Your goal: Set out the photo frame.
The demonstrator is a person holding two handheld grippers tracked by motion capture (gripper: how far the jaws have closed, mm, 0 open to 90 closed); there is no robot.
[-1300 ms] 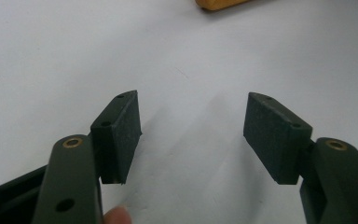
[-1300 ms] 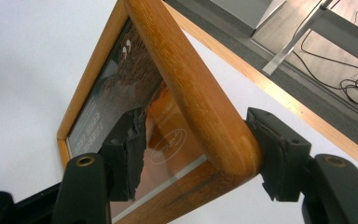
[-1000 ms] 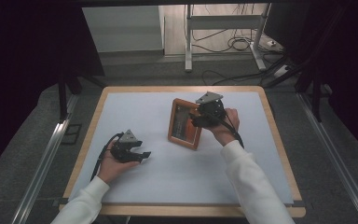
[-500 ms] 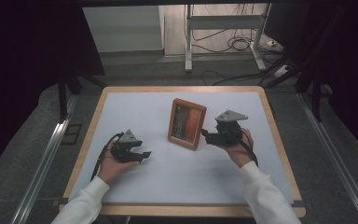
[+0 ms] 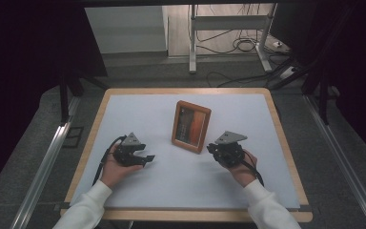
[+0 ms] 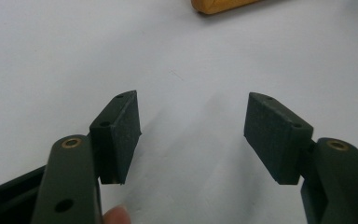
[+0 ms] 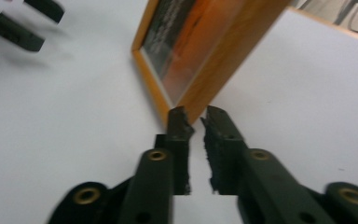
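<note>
Picture frame [image 5: 191, 126] stands upright, released; right gripper [image 5: 213, 149], jaws just closed empty, at its 4 o'clock; left gripper [image 5: 147, 158] apart; nothing apparently remains

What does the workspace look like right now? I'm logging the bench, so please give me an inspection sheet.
Surface: white mat on a wood-edged table, no marks seen.
Job's things: wooden picture frame stands upright near the middle, free of both tools.
Clutter: nothing seen.
Grippers: left tool open over bare mat, nothing between its jaws; right tool has just closed, shut with nothing held, tips just short of the frame's near corner.
Cables: one trails from each tool; more lie on the floor behind the table.
Surroundings: metal stand legs behind, dark curtains at both sides.
</note>
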